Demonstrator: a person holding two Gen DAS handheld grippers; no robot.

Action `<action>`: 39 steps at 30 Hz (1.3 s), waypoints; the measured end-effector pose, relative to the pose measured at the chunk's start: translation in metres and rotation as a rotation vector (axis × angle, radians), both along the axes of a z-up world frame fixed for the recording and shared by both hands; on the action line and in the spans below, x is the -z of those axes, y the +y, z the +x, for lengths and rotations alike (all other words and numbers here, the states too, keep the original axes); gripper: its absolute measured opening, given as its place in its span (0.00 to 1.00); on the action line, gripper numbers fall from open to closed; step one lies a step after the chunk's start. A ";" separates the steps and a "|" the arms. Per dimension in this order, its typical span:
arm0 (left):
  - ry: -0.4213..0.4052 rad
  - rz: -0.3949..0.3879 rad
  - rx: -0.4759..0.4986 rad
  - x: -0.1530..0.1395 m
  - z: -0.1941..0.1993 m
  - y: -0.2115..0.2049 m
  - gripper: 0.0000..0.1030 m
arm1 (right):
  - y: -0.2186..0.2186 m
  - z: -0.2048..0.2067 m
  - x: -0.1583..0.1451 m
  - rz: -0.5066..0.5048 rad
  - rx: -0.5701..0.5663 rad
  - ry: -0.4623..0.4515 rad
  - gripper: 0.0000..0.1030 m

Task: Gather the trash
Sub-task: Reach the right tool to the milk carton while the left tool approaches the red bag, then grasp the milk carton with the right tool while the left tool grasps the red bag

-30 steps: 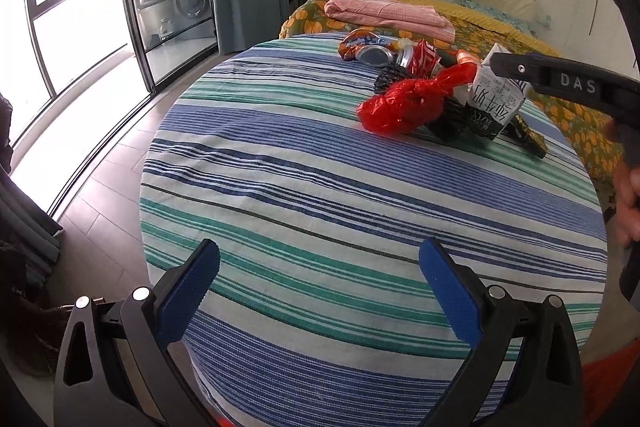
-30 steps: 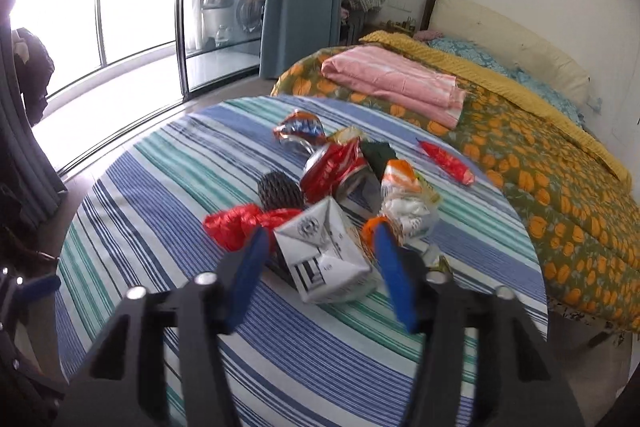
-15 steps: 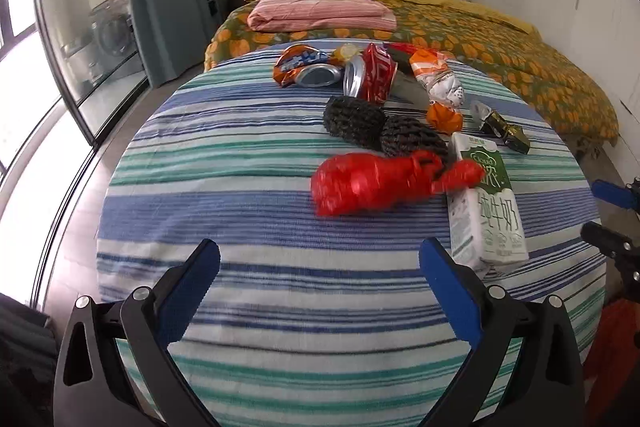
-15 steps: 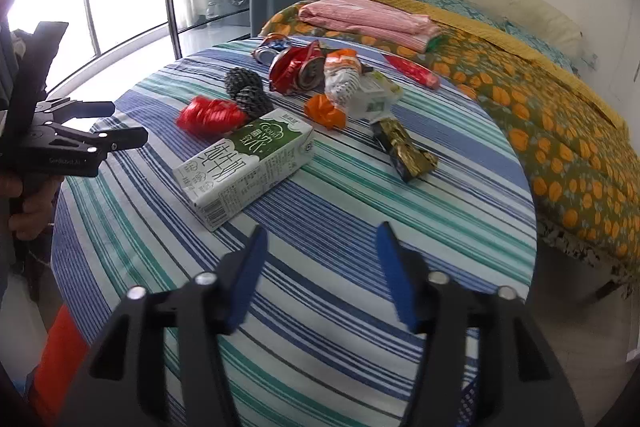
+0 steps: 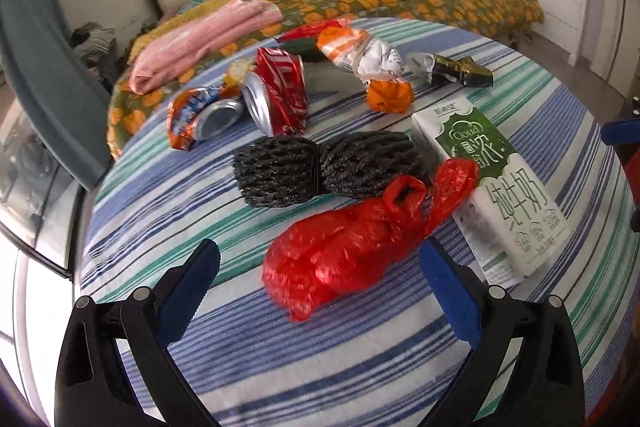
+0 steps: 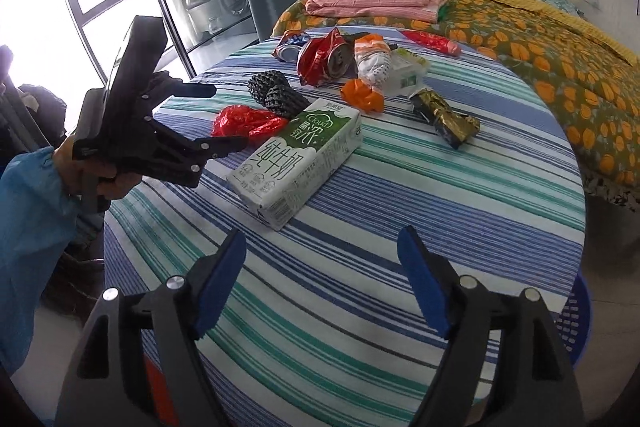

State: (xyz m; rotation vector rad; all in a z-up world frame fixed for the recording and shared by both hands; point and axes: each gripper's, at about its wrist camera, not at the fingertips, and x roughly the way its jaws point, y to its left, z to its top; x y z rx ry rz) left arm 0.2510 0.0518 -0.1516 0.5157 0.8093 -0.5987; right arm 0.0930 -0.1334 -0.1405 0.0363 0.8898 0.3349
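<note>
Milk carton set down, left gripper closing in on the bag.
Right gripper (image 6: 320,279), jaws just widened, empty; milk carton (image 6: 298,157) now flat on striped tablecloth (image 6: 460,187). Left gripper (image 5: 320,287) released, nearer red plastic bag (image 5: 344,247).

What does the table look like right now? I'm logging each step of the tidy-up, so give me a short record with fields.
surface: round table with striped cloth
nearest item: milk carton, lying on its side
beside it: red plastic bag, bunched up
behind those: two black mesh rolls, side by side
further back: crushed red can, second crushed can, orange wrappers, dark gold wrapper
left tongs: open, around the bag's near end, not pressing it
right tongs: open, just widened, nothing between
</note>
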 end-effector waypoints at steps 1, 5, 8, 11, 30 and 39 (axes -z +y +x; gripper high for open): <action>0.021 -0.011 0.010 0.002 0.003 0.000 0.96 | -0.001 -0.001 0.000 -0.005 0.006 0.004 0.74; 0.120 -0.089 0.088 0.001 -0.007 0.006 0.84 | -0.007 -0.004 -0.001 -0.020 0.032 0.004 0.74; 0.147 -0.108 0.142 -0.001 -0.034 0.016 0.84 | -0.010 0.003 -0.003 -0.013 0.061 0.007 0.74; 0.161 -0.113 0.162 -0.002 -0.058 0.028 0.84 | 0.001 0.022 -0.002 0.012 0.082 0.037 0.74; 0.002 0.030 0.043 0.002 -0.025 -0.003 0.88 | -0.014 0.055 0.013 -0.080 0.144 0.182 0.60; 0.077 0.023 0.042 0.003 -0.037 -0.007 0.40 | 0.017 0.094 0.011 -0.180 -0.062 0.156 0.75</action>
